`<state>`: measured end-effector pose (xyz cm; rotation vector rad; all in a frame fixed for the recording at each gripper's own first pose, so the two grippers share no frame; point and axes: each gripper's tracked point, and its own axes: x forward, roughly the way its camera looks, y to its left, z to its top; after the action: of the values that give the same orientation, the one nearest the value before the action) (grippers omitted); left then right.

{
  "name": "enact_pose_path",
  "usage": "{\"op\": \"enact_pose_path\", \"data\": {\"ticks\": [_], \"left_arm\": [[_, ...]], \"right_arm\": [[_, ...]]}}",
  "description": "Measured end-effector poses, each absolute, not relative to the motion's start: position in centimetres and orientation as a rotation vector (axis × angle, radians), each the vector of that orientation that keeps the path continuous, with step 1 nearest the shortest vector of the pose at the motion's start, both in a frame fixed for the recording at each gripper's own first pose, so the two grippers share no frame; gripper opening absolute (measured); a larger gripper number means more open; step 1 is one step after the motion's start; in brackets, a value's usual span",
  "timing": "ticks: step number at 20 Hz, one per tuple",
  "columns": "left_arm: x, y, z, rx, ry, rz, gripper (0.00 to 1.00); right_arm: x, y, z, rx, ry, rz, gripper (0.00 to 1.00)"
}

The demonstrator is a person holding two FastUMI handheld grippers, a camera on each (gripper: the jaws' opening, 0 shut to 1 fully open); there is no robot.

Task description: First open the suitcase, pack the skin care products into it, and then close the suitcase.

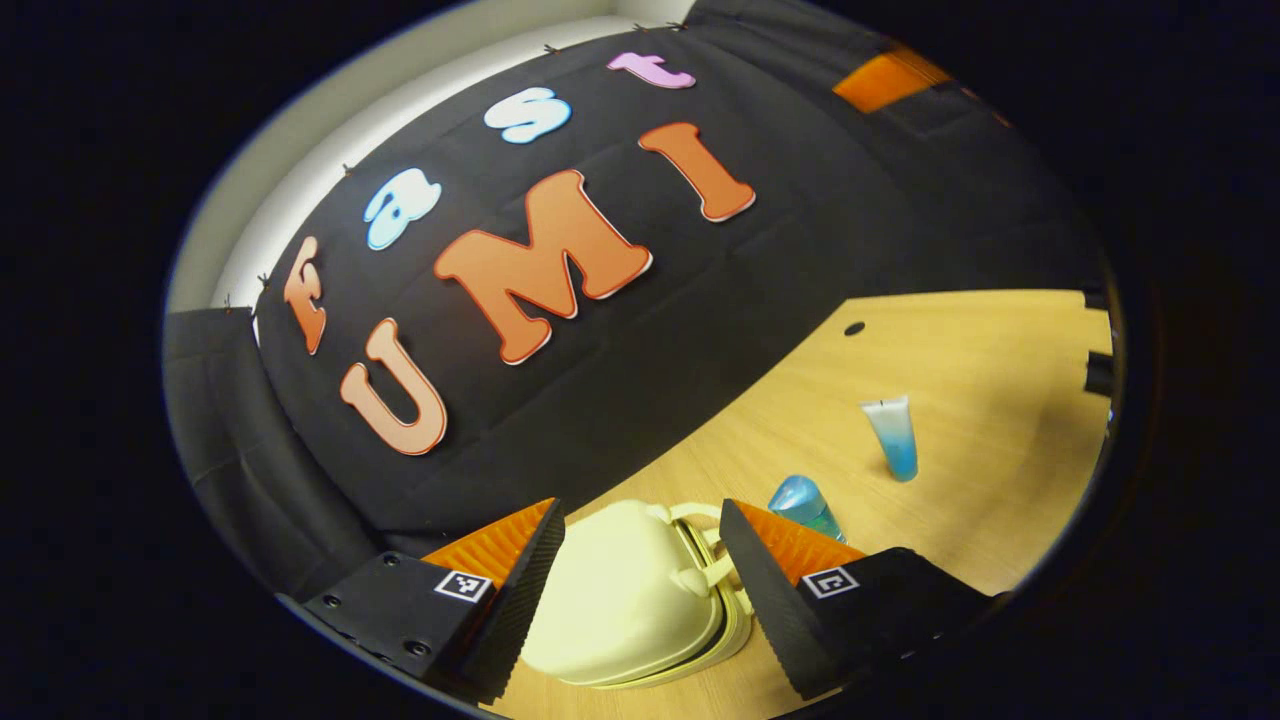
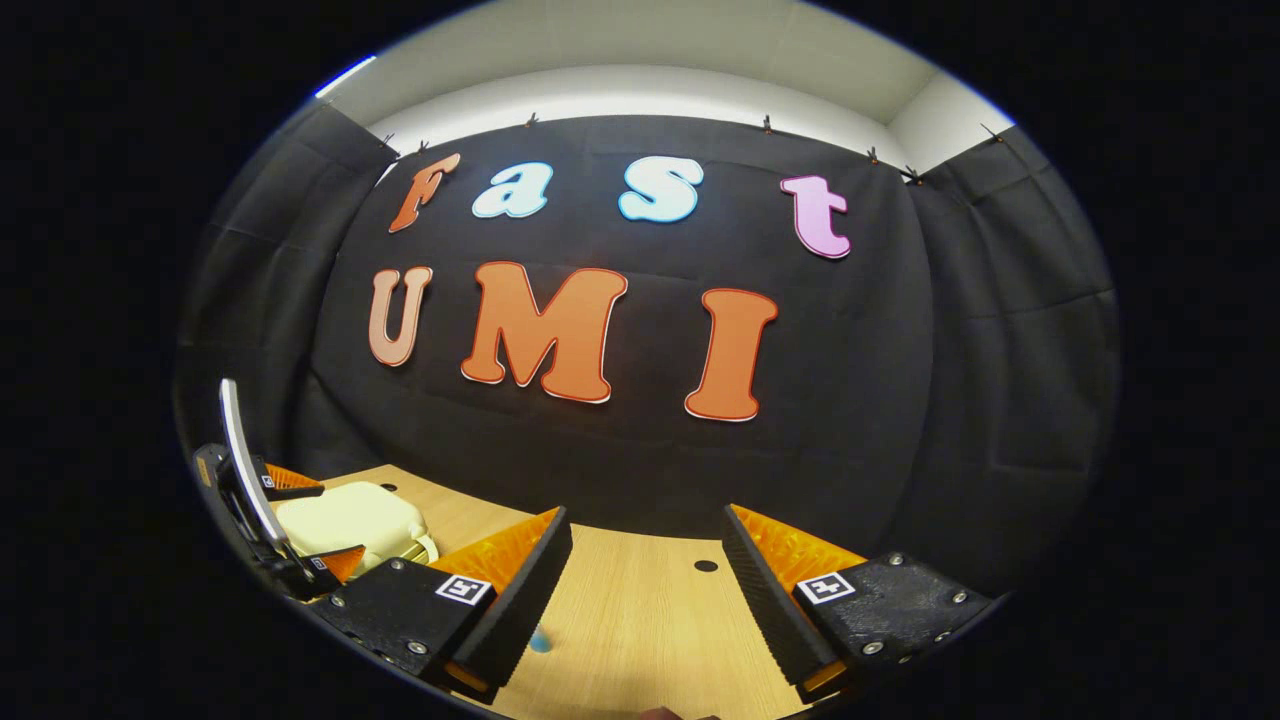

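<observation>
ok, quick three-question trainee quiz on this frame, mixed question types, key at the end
1. True or false: the suitcase is already open.
2. Multiple choice: in the left gripper view, the left gripper is A) shut on the suitcase, B) open with the suitcase between its fingers, C) holding the blue tube.
3. Short answer: what lies between the fingers of the right gripper in the right gripper view?

Key:
1. False. The lid is down on the base.
2. B. The fingers stand apart on either side of the case, by its handle.
3. Only bare table; the gripper is open and holds nothing.
</observation>
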<state>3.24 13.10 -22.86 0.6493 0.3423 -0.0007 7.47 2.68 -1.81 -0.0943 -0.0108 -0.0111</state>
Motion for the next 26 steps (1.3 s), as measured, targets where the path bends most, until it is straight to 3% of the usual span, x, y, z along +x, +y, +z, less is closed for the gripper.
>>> {"op": "enact_pose_path", "data": {"ticks": [5,6,8,9,12,17,19,22,23,24,25,26], "left_arm": [[5.6,12.4,-28.5,0.790,0.433,-0.055,0.95],[6.1,12.5,-29.3,0.816,0.445,-0.061,0.99],[6.8,12.8,-30.8,0.875,0.478,-0.070,0.93],[6.8,13.1,-31.5,0.901,0.496,-0.084,0.99],[7.3,13.2,-34.0,0.967,0.531,-0.133,0.84],[8.0,13.9,-37.0,1.084,0.564,-0.176,0.83],[8.6,13.5,-38.1,1.156,0.555,-0.214,0.73],[9.1,13.8,-40.1,1.239,0.576,-0.257,0.72],[9.1,13.5,-40.3,1.259,0.581,-0.278,0.43],[9.4,13.3,-40.8,1.270,0.583,-0.293,0.42],[10.0,13.7,-40.2,1.302,0.557,-0.278,0.48],[9.7,13.2,-40.0,1.293,0.545,-0.299,0.32]], "right_arm": [[9.8,1.2,-2.5,-0.069,-0.013,0.053,0.95],[10.2,1.1,-2.8,-0.068,-0.013,0.070,0.95],[11.1,0.5,-3.6,-0.068,0.002,0.085,0.95],[11.4,0.2,-3.9,-0.065,0.016,0.084,0.95],[11.8,0.0,-3.9,-0.061,0.014,0.073,0.95],[11.9,-0.1,-3.8,-0.047,0.014,0.016,0.95],[11.6,0.2,-4.2,-0.050,0.025,0.002,0.95],[11.1,0.3,-4.4,-0.069,0.037,-0.017,0.95],[11.0,0.2,-4.3,-0.070,0.036,-0.027,0.95],[10.8,0.1,-4.2,-0.066,0.034,-0.035,0.95],[10.8,0.1,-4.2,-0.063,0.036,-0.041,0.95],[10.7,-0.1,-4.3,-0.064,0.039,-0.053,0.95]]}}
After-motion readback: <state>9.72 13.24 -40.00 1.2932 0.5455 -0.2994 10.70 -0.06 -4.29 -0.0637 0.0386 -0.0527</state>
